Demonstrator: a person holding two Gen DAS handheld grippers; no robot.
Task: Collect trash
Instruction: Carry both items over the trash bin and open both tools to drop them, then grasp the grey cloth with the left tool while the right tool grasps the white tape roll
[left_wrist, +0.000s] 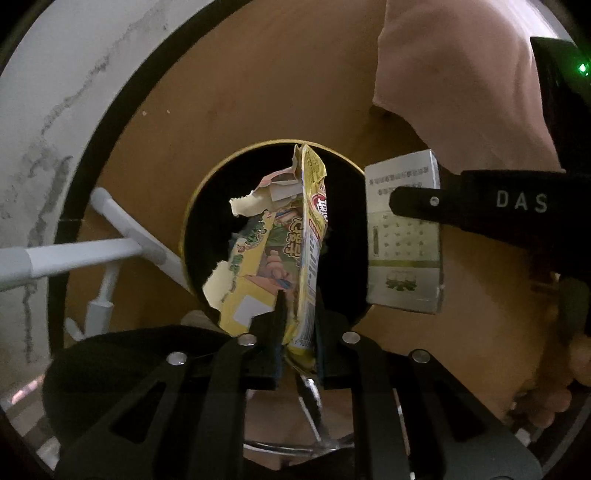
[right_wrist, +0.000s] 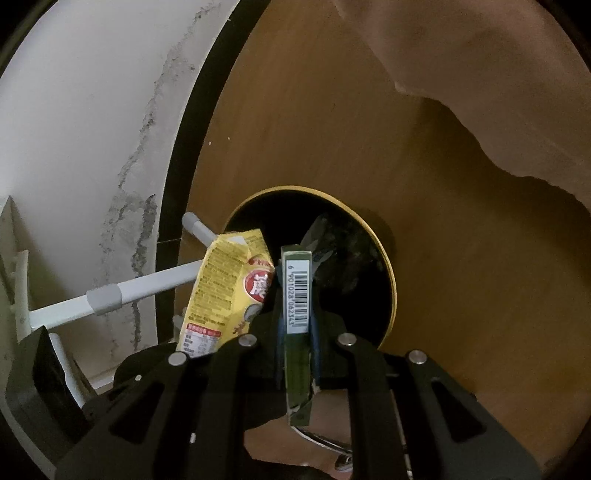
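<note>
My left gripper (left_wrist: 298, 332) is shut on a torn yellow snack wrapper (left_wrist: 280, 243) and holds it upright over a round black bin (left_wrist: 351, 295) with a gold rim. My right gripper (right_wrist: 295, 325) is shut on a small green and white carton (right_wrist: 297, 291) with a barcode, held on edge over the same bin (right_wrist: 354, 258). In the left wrist view the carton (left_wrist: 404, 236) hangs at the bin's right rim, pinched by the right gripper's fingers (left_wrist: 424, 206). In the right wrist view the wrapper (right_wrist: 225, 291) shows to the left. Dark trash lies inside the bin.
The bin stands on a brown wooden floor (right_wrist: 443, 184). A white drying rack (left_wrist: 92, 254) stands to the left against a white marble-look wall (right_wrist: 74, 147) with a black skirting band. A pink cloth (left_wrist: 450, 74) hangs at the upper right.
</note>
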